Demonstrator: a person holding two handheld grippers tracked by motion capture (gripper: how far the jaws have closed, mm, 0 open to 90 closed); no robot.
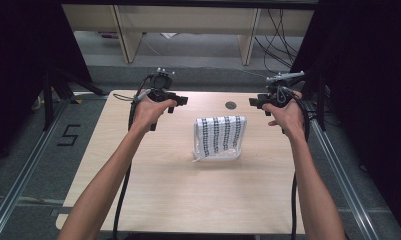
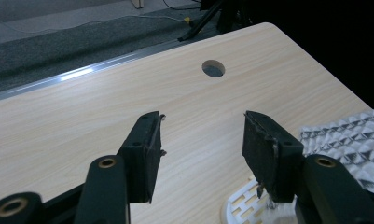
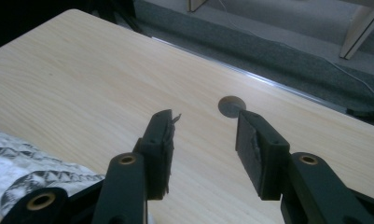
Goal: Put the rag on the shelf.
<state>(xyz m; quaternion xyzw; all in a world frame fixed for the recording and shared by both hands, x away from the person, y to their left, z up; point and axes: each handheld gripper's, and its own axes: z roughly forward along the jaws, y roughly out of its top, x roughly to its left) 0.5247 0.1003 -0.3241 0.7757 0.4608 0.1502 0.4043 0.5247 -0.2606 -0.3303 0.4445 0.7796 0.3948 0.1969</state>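
Note:
A white basket (image 1: 208, 155) holding a folded black-and-white patterned cloth (image 1: 220, 131) sits near the middle of the wooden table (image 1: 153, 195). My left gripper (image 1: 180, 101) hovers over the far left of the table, jaws open and empty. My right gripper (image 1: 254, 102) hovers over the far right, also open and empty. In the left gripper view the gripper (image 2: 202, 131) stands open with the basket's rim (image 2: 240, 207) and the cloth (image 2: 348, 140) at lower right. In the right gripper view the gripper (image 3: 204, 130) stands open and the cloth (image 3: 21, 168) lies at lower left.
A round cable hole (image 1: 231, 105) lies in the table near the far edge, between the two grippers; this hole (image 2: 213, 68) is ahead of the left jaws and the same hole (image 3: 231, 106) ahead of the right jaws. Metal rails (image 1: 338, 170) flank the table. Desk legs (image 1: 125, 35) stand behind.

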